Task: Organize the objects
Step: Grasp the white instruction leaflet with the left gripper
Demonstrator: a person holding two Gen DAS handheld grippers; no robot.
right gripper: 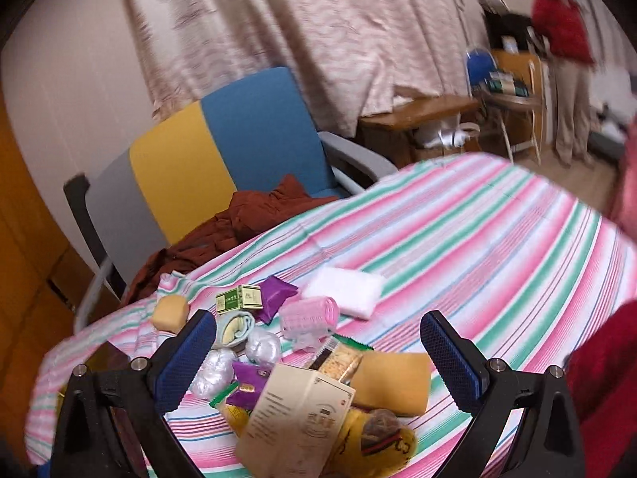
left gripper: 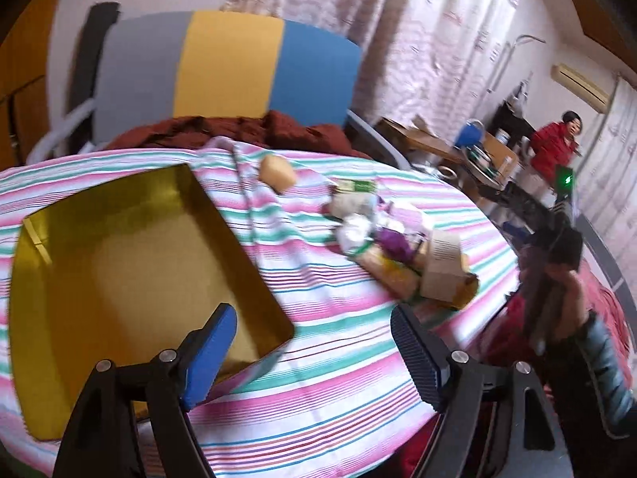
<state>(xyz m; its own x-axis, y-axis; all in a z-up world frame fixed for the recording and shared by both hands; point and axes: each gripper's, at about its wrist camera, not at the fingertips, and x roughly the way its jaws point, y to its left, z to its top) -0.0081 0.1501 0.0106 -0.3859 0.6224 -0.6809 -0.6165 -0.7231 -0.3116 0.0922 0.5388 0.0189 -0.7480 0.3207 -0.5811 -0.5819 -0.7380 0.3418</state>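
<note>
- Stripes of pink, green and white run all over the cloth (left gripper: 338, 366) that covers the surface.
- The gold box (left gripper: 119, 263) sits open on the cloth, on the left side in the left wrist view. Nothing is inside it.
- The left gripper (left gripper: 314, 354) hangs over the near corner of the gold box. Its jaws are wide apart and hold nothing.
- The right gripper (right gripper: 318, 358) hangs over a pile of small things. Its jaws are wide apart too, and they hold nothing.
- In the pile, a tan carton (right gripper: 294, 414) leans at the front, with a yellow bag (right gripper: 374, 442) under it.
- A flat yellow sponge (right gripper: 392, 382) lies just beside the carton, on its right.
- A pink roll (right gripper: 308, 316) lies behind the carton, and a white pad (right gripper: 344, 288) lies behind the roll.
- A small green box (right gripper: 239, 298) and a purple packet (right gripper: 276, 294) touch each other at the back of the pile.
- A small yellow block (right gripper: 171, 312) sits apart from the pile, on the left.
- Two shiny clear lumps (right gripper: 239, 358) lie near the left finger of the right gripper.
- A chair (right gripper: 223, 151) with grey, yellow and blue parts stands behind the surface, with a brown-red cloth (right gripper: 223, 231) on its seat.
- A person in a red top (right gripper: 563, 32) stands far off on the right, blurry.
</note>
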